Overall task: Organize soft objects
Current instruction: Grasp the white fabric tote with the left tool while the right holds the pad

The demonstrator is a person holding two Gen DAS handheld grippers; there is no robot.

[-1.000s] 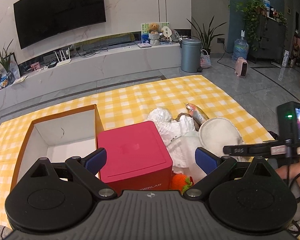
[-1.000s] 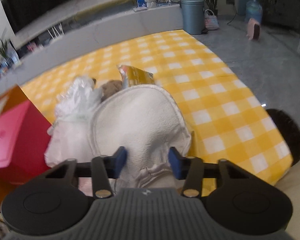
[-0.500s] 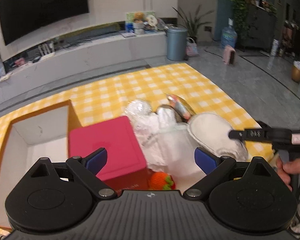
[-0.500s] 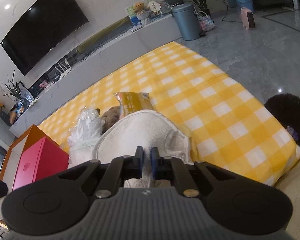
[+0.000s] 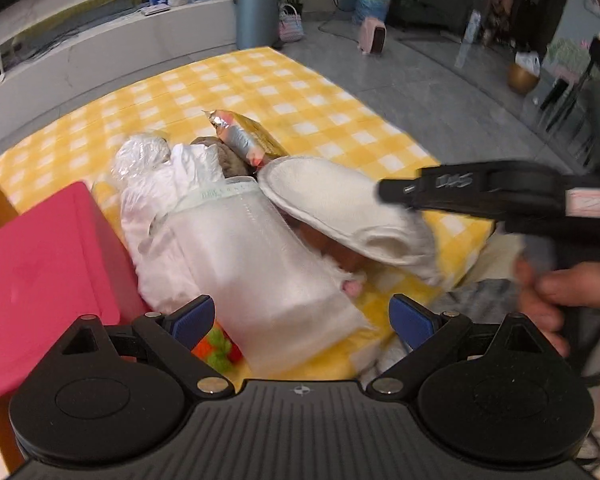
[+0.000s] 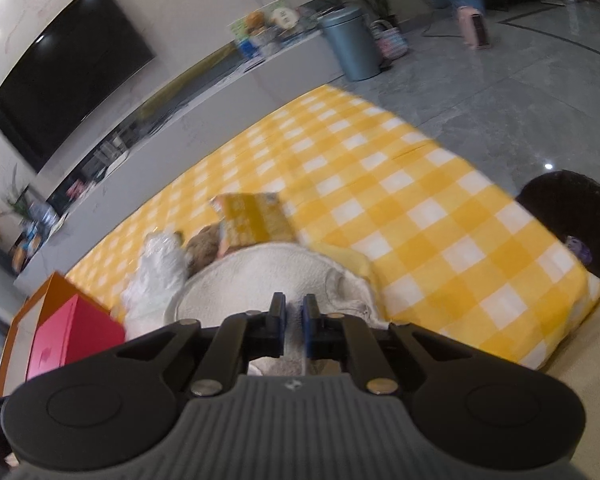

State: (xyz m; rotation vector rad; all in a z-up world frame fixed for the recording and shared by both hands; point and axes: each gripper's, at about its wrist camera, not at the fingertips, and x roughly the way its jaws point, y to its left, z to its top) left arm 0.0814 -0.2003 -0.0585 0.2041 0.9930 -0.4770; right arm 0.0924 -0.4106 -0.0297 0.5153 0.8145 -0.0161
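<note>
Crowding the right tool clamped on white slipper: snack packet, red box.

A grey lidded bin stands on the tiled floor just beyond the far edge of the yellow checked cloth. A dark television hangs on the marble wall above a long low bench. A pink heater stands farther right.
</note>
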